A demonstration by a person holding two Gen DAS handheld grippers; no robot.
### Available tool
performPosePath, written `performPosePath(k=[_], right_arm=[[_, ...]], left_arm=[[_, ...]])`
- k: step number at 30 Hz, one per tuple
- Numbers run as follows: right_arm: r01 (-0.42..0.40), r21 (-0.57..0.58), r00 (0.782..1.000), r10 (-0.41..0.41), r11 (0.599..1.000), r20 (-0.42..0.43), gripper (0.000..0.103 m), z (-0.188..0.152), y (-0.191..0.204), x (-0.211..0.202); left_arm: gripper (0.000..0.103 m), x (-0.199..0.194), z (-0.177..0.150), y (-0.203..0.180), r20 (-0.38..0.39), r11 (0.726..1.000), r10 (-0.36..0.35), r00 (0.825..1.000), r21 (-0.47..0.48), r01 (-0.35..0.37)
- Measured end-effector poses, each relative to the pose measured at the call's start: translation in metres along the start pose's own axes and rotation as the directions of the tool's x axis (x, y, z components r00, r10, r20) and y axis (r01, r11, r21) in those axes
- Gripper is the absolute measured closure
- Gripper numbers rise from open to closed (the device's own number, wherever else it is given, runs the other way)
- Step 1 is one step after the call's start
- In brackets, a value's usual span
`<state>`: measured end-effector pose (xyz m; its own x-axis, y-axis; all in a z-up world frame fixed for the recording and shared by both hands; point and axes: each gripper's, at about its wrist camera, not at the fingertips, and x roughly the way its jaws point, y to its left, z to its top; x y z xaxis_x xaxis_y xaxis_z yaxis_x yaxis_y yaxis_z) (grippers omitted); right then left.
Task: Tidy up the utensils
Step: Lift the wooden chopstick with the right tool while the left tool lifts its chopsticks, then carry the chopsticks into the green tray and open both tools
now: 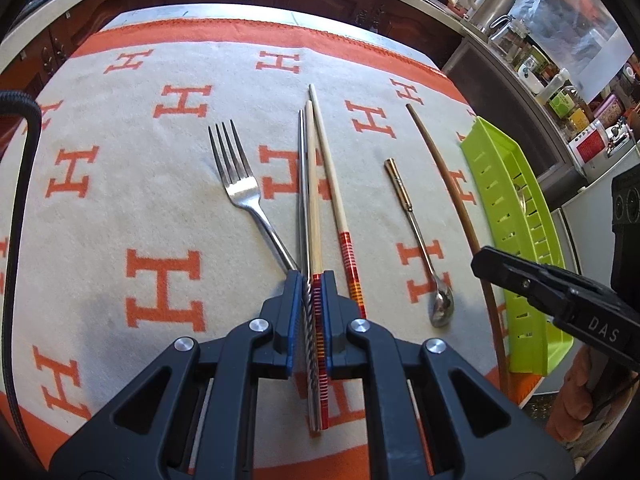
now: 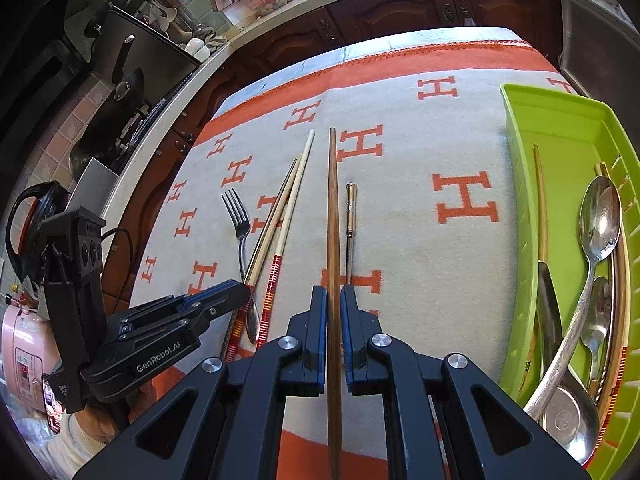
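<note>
The left tongs (image 1: 311,280) pinch a silver metal chopstick (image 1: 303,184) and a pale wooden red-banded chopstick (image 1: 313,184) together, while the right tongs (image 2: 334,294) clamp one long brown wooden chopstick (image 2: 333,208).

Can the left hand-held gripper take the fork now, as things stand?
Probably not yet. The left hand-held gripper is shut on two chopsticks, so its jaws are occupied. The fork itself lies uncovered on the cloth just beside them.
</note>
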<state>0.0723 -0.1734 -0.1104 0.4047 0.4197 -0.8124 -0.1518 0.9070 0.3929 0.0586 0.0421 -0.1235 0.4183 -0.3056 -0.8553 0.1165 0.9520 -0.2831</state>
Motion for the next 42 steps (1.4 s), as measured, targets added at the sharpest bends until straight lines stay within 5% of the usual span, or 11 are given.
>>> performPosePath(k=[16, 22, 34, 42], right_arm=[[0.003, -0.009, 1.0, -0.003, 1.0, 0.007, 0.097, 0.0, 0.003, -0.001], [0.004, -0.016, 1.0, -0.003, 1.0, 0.008, 0.097, 0.0, 0.006, -0.001], [0.004, -0.021, 1.0, -0.004, 1.0, 0.006, 0.097, 0.0, 0.008, -0.001], [0.002, -0.019, 1.0, -0.002, 1.0, 0.015, 0.097, -0.001, 0.007, -0.003]], left_arm=[[0.098, -0.012, -0.006, 0.032, -0.02, 0.988, -0.064, 0.998, -0.144, 0.061], [0.098, -0.016, -0.009, 0.041, -0.011, 0.988, -0.032, 0.999, -0.149, 0.03], [0.093, -0.006, -0.014, 0.006, 0.002, 0.99, 0.123, 0.992, 0.066, -0.123], [0.1, -0.003, -0.007, 0.004, 0.014, 0.989, 0.136, 0.991, 0.06, -0.137]])
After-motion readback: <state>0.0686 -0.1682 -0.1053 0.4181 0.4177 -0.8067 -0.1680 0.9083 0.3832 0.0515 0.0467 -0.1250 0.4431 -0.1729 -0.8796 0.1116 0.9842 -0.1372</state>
